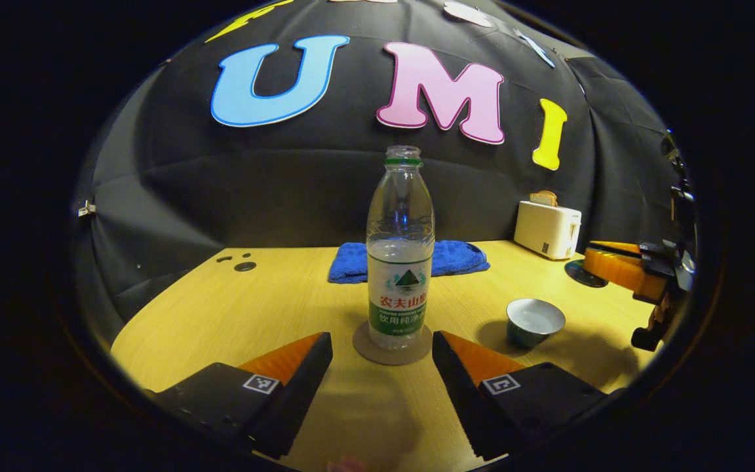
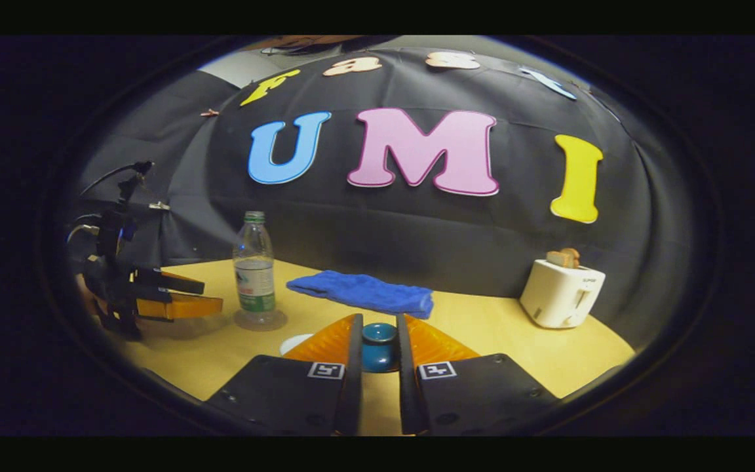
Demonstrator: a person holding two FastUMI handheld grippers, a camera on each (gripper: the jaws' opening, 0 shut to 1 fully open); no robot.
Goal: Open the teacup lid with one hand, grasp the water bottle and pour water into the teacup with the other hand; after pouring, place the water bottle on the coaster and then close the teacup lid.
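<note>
water bottle (image 1: 400, 255) between left hand-held gripper (image 1: 382, 357) fingers

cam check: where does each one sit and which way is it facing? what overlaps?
Left gripper view: rides the left tongs, open, facing the bottle on its coaster; open cup to its right, right tongs at the edge.
Right gripper view: rides the right tongs, shut on the lid, facing the wall; left tongs at the left.
Shared: bottle, blue cloth, toaster, table.
</note>
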